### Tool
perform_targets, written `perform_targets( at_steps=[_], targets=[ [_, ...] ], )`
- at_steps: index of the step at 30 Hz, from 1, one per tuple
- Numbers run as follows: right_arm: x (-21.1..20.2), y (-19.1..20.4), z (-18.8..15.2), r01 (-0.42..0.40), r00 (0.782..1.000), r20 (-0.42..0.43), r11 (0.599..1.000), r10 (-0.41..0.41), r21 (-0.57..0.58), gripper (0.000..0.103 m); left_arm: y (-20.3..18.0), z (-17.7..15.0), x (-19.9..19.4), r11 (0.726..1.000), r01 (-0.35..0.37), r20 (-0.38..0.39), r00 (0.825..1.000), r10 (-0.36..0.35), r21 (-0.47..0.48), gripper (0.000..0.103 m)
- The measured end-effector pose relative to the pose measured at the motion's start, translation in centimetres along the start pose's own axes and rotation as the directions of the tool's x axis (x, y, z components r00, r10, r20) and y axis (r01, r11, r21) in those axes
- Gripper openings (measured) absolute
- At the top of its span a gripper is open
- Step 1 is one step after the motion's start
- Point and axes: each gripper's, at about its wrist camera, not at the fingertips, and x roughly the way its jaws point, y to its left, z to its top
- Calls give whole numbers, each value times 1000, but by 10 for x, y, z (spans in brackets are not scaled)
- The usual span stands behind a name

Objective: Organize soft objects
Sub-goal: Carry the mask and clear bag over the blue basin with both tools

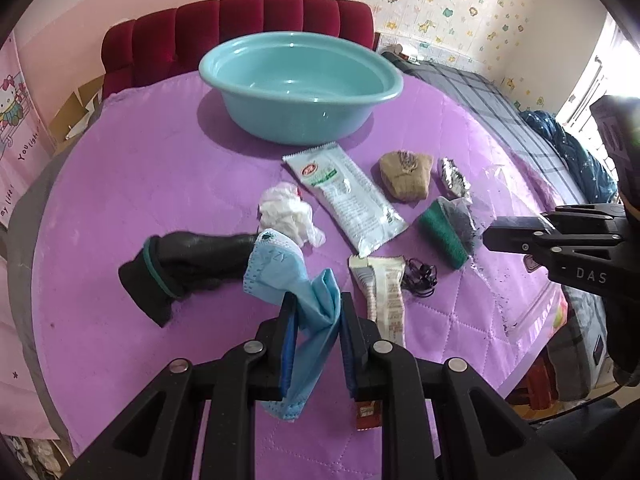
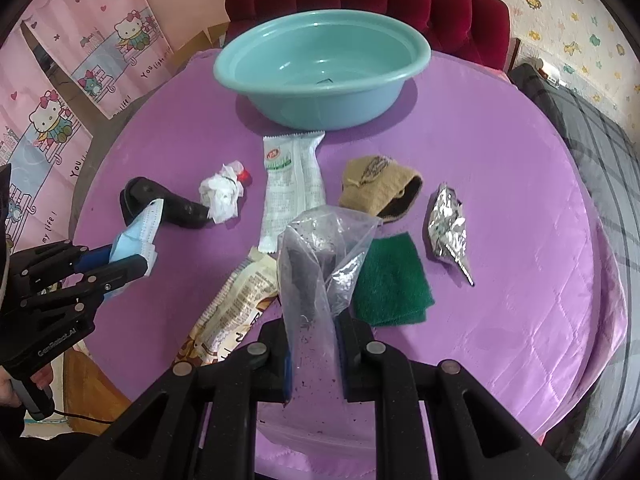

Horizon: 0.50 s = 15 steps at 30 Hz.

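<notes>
My left gripper is shut on a blue face mask, held just above the purple cloth; it also shows in the right wrist view. My right gripper is shut on a clear plastic bag with dark specks. A teal basin stands empty at the back, also seen from the right wrist. On the cloth lie a black glove, a crumpled white tissue, a tan sock, a green scouring pad, a foil wad and two wrappers.
The round table has a purple quilted cover. A red padded chair stands behind the basin. A bed with a checked grey cover is on the right. A black hair tie lies by the lower wrapper.
</notes>
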Motion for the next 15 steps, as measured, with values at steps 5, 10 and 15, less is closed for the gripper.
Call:
perform_targets(
  at_steps=[5,10,15],
  targets=[
    [-9,0,12,1,1000,16,1000,-1,-14,16,-4,11,-6,1000,0,21,1000,0,22,21],
    [-16,0,26,10,1000,21,1000,-9,-28,16,-8,23,-11,999,0,35,999,-1,32,21],
    [-26,-1,43,6,999,44,1000,-5,-26,16,-11,37,-17,999,-2,55,998,-1,44,21]
  ],
)
